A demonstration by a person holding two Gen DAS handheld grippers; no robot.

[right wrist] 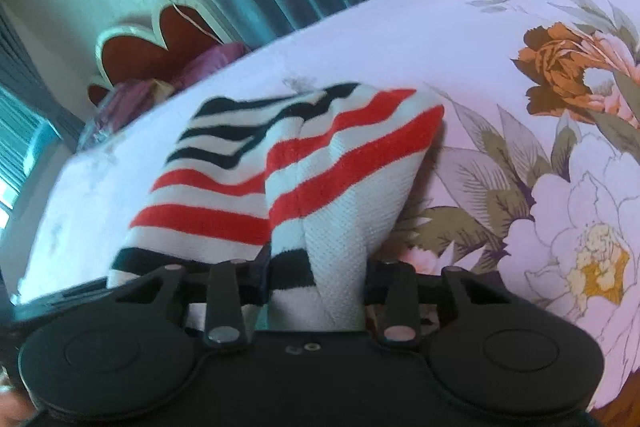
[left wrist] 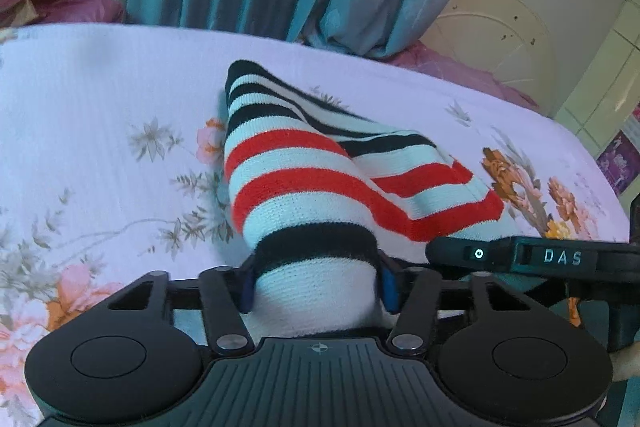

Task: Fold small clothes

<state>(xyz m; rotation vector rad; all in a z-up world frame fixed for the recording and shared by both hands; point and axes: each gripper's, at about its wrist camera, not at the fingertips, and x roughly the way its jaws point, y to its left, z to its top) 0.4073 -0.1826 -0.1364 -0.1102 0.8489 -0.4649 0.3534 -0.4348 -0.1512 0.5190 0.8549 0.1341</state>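
Left gripper (left wrist: 316, 283): clamped on striped garment (left wrist: 320, 167).
Right gripper (right wrist: 316, 287): clamped on the same edge.
Advice: carry both corners level over the bed (left wrist: 100, 75); align edges.

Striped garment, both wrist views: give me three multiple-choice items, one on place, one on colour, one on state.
1. Where does the garment lie?
A. floral bedsheet
B. wooden floor
C. chair

2. Its stripe colours?
A. green, yellow
B. red, white, black
C. blue, pink

3. The left hand-held gripper is
A. open, away from the cloth
B. shut on the garment
C. out of view

Answers: 1 A, the bedsheet spreads under it. 2 B, those bands show in both views. 3 B, cloth is pinched between its fingers; the right hand-held gripper grips likewise.
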